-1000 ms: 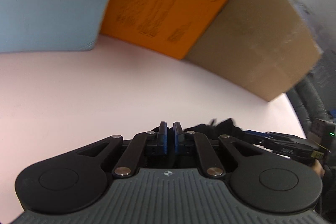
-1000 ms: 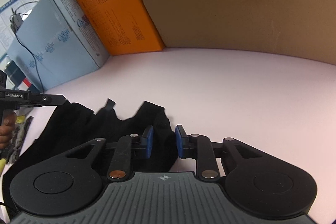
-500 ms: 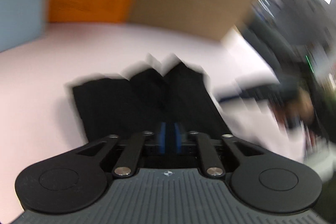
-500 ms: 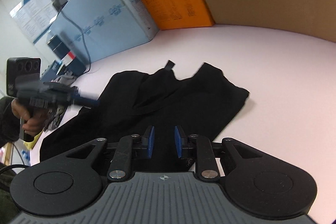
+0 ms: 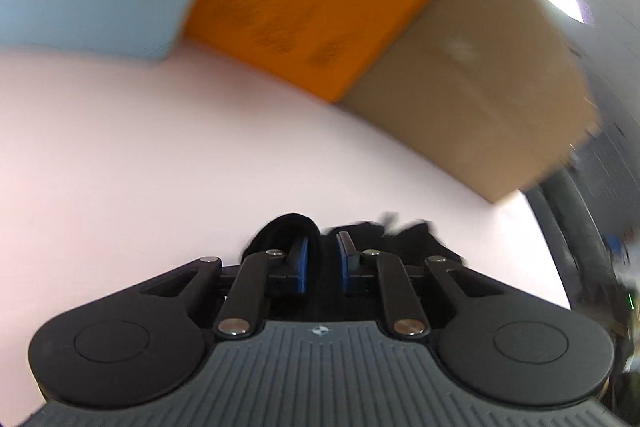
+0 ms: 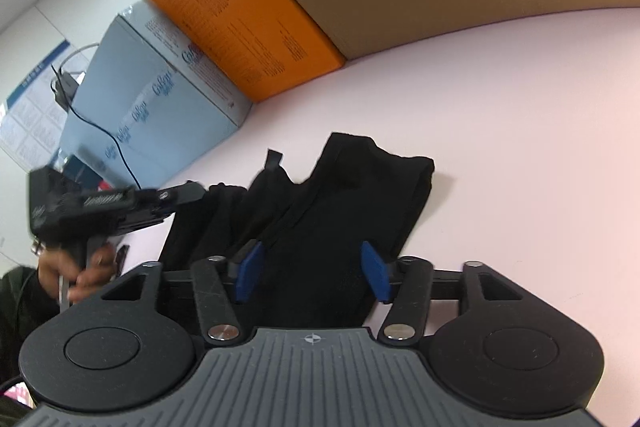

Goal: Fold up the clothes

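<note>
A black garment [image 6: 344, 211] lies rumpled on the pale pink bench [image 6: 520, 115]. The right claw [image 6: 312, 273] hovers low over its near edge, blue pads spread wide. The left claw [image 5: 322, 259], gripped by a hand [image 6: 76, 267], reaches in level from the garment's left side, pads slightly parted around a black fold.

left gripper [image 5: 322, 259]: black linkage arms with silver screws, blue pads [image 5: 299, 263], ribbed grey housing carrying a small round crosshair mark
right gripper [image 6: 312, 269]: showing the same build, black arms, blue pads [image 6: 249, 269], silver screws
left gripper from the side [image 6: 120, 205]: black pistol-grip body bearing blurred white lettering
sleeve [image 6: 16, 291]: dark, covering the wrist
</note>
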